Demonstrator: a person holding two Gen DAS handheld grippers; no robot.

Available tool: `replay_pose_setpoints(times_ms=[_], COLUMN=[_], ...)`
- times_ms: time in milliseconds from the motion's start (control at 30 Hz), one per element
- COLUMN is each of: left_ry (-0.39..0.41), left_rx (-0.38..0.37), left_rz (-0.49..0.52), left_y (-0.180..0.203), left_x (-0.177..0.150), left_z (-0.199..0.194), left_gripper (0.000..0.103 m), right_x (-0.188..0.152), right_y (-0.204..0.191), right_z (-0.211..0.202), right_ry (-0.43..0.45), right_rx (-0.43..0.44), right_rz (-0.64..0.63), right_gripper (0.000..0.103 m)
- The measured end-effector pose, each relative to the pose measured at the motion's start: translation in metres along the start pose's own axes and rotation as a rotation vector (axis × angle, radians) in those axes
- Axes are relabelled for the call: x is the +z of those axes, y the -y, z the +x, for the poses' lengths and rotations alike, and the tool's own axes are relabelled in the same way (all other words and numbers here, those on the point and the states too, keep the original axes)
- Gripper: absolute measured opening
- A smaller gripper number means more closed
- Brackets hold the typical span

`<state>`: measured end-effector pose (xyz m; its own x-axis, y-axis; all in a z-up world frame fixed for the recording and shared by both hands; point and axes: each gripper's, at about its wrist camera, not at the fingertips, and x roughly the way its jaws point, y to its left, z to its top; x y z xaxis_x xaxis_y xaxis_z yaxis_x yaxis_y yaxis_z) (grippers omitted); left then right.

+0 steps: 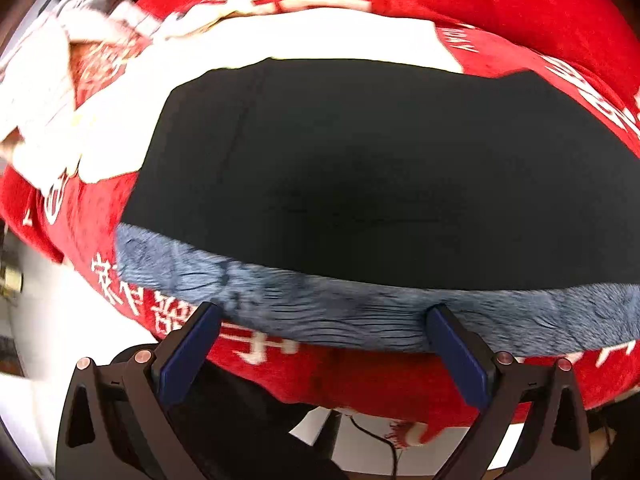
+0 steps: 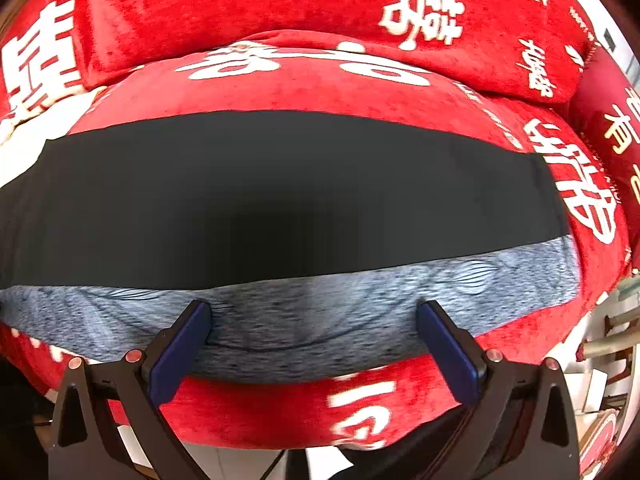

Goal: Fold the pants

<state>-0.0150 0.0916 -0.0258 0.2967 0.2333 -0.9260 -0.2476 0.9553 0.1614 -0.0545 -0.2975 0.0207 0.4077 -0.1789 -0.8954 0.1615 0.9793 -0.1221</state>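
**Dark pants with grey fleece lining, laid flat on a red printed blanket**

The pants (image 1: pixel 360 176) lie spread flat across the middle of both wrist views. The outer cloth is smooth, matt and near-black, with a faint lengthwise seam visible toward the left side in the left wrist view. Along the near edge a band of grey fleece lining (image 1: pixel 360 316) is exposed, turned outward below the dark cloth; its nap is short and streaked with fine dark lines. In the right wrist view the same dark panel (image 2: pixel 280 192) runs side to side, ending in a straight cut edge at right, with the grey band (image 2: pixel 320 312) beneath it.

The garment rests on a red plush blanket (image 2: pixel 280 92) printed with large white characters and lettering; the blanket drapes over the near edge of the surface below. A red cushion (image 2: pixel 280 0) of matching print lies beyond the pants. White patterned cloth (image 1: pixel 48 92) is bunched at far left in the left wrist view.

The left gripper (image 1: pixel 324 316) has its jaws wide apart, tips at the fleece band and holding nothing. The right gripper (image 2: pixel 314 312) likewise has its jaws spread wide at the fleece band, gripping nothing.
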Motion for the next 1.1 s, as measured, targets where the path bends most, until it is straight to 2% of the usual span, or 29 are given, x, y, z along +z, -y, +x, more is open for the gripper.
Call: replay_pose_setpoints(times_ms=[100, 233, 300, 367, 400, 467, 500, 533, 567, 600, 633, 733, 767, 867, 967, 1000, 1100], left_ry=[-0.009, -0.02, -0.01, 0.029, 0.055, 0.065, 0.015, -0.038, -0.077, -0.085, -0.085, -0.043, -0.041, -0.041, -0.015, -0.008, -0.014], left_rx=[0.009, 0.078, 0.048, -0.021, -0.016, 0.03, 0.087, 0.113, 0.102, 0.043, 0.046, 0.144, 0.15, 0.094, 0.018, -0.02, -0.166], left_rz=[-0.026, -0.05, -0.085, -0.111, -0.118, -0.149, -0.182, -0.206, -0.247, -0.305, -0.325, -0.295, -0.302, -0.28, -0.151, -0.097, 0.081], left_y=[-0.014, -0.033, -0.05, -0.064, -0.069, -0.083, -0.093, -0.101, -0.112, -0.123, -0.127, -0.126, -0.124, -0.096, -0.031, -0.007, 0.089], left_x=[0.001, 0.004, 0.012, 0.019, 0.024, 0.035, 0.041, 0.042, 0.042, 0.041, 0.041, 0.042, 0.042, 0.046, 0.052, 0.049, 0.048], left_z=[0.002, 0.002, -0.004, -0.014, -0.018, -0.01, 0.006, 0.02, 0.03, 0.031, 0.029, 0.016, 0.014, 0.006, -0.011, -0.019, -0.036], left_gripper=[0.103, 0.103, 0.103, 0.103, 0.103, 0.103, 0.103, 0.103, 0.103, 0.103, 0.103, 0.103, 0.103, 0.103, 0.103, 0.103, 0.103], right_x=[0.001, 0.001, 0.003, 0.003, 0.003, 0.005, 0.006, 0.006, 0.006, 0.007, 0.007, 0.002, 0.0, -0.008, -0.013, -0.015, -0.027], right_y=[0.015, 0.035, 0.047, 0.056, 0.058, 0.058, 0.057, 0.057, 0.059, 0.061, 0.066, 0.1, 0.114, 0.163, 0.195, 0.206, 0.233], right_z=[0.002, 0.004, 0.006, 0.006, 0.005, 0.004, 0.003, 0.002, 0.001, 0.001, -0.001, -0.008, -0.009, -0.01, -0.015, -0.016, -0.01], right_ry=[-0.003, -0.008, -0.016, -0.022, -0.022, -0.037, -0.034, -0.031, -0.03, -0.029, -0.027, -0.015, -0.019, -0.03, -0.013, -0.007, -0.009], right_rx=[-0.005, -0.003, -0.009, -0.007, -0.011, -0.016, -0.025, -0.028, -0.029, -0.034, -0.046, -0.076, -0.081, -0.092, -0.113, -0.092, 0.053], right_rz=[0.019, 0.039, 0.066, 0.097, 0.102, 0.088, 0.081, 0.078, 0.076, 0.075, 0.078, 0.131, 0.163, 0.274, 0.333, 0.361, 0.439], right_gripper=[0.103, 0.103, 0.103, 0.103, 0.103, 0.103, 0.103, 0.103, 0.103, 0.103, 0.103, 0.103, 0.103, 0.103, 0.103, 0.103, 0.103])
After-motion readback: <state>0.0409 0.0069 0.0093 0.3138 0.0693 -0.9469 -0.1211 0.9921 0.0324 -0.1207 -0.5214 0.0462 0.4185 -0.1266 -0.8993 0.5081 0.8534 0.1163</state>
